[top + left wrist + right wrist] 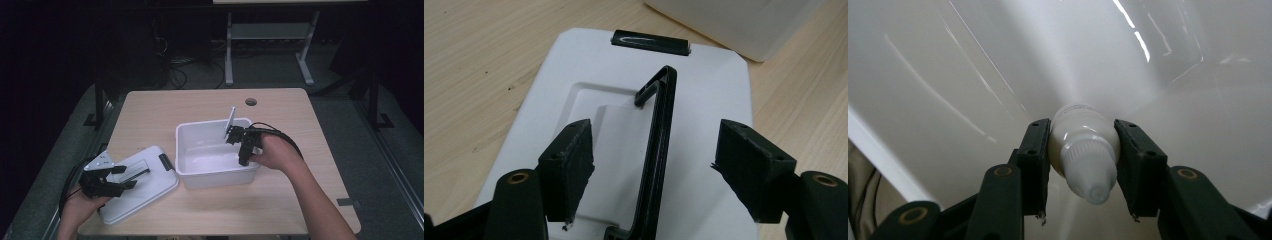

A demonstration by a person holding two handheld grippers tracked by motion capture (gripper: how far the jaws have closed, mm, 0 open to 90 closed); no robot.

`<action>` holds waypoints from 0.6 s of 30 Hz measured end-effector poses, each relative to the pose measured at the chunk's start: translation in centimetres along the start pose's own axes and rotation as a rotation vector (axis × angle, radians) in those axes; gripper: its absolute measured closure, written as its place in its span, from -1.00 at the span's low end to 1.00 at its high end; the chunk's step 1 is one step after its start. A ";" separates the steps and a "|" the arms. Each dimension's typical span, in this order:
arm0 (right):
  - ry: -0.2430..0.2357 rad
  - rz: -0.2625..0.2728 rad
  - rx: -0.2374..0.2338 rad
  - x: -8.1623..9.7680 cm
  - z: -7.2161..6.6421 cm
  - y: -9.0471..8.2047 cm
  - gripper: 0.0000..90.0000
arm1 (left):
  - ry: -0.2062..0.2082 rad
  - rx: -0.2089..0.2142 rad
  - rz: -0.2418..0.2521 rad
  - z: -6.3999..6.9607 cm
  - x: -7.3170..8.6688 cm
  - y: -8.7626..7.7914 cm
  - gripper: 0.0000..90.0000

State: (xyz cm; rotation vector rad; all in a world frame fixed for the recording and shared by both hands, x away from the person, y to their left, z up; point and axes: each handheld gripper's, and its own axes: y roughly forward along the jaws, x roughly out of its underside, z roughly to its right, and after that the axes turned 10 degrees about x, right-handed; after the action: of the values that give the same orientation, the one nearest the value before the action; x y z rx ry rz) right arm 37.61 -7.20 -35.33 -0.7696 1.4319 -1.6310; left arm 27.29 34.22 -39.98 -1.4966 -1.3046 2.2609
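Your right claw (1083, 167) was clamped on a small white bottle (1083, 150), both pads pressed against its sides, ribbed cap end pointing back toward the camera in the right gripper view. Bottle sat inside the white bin (200, 175), w/ the bin's glossy inner wall behind it. In the high view that claw (234, 136) reached over the bin's right rim, your hand (272, 152) resting at the rim's near right corner, cable looping off behind it. A thin pale item stuck up above the bin's far rim by the claw; couldn't tell what it was.

Your left claw (651, 170) stood wide open, holding nothing. Its pads straddled the raised black handle (656, 150) of the white lid (704, 100) w/o touching it, clear gap on both sides. Lid lay flat on the worktop (474, 75), a black latch (650, 43) at its far edge. High view put this claw (120, 177) over the lid's near left part, lid just left of the bin, a corner close to the bin's wall.

Bin stood about mid worktop (150, 107), a little toward you
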 end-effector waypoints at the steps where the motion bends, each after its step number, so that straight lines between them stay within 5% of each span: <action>1: 0.000 -0.003 -0.002 0.0 0.0 0.0 0.31 | 0.001 0.000 -0.001 0.0 0.0 0.0 -0.32; 18: 0.002 0.020 0.017 0.4 -0.3 -1.5 0.32 | 0.013 0.005 -0.014 0.1 -0.1 0.2 -0.32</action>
State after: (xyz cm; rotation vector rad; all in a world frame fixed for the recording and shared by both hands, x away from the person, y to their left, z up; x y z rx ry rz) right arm 36.94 -7.36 -33.94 -0.7420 1.4211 -1.6267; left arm 27.33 33.95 -40.02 -1.4934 -1.3014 2.2407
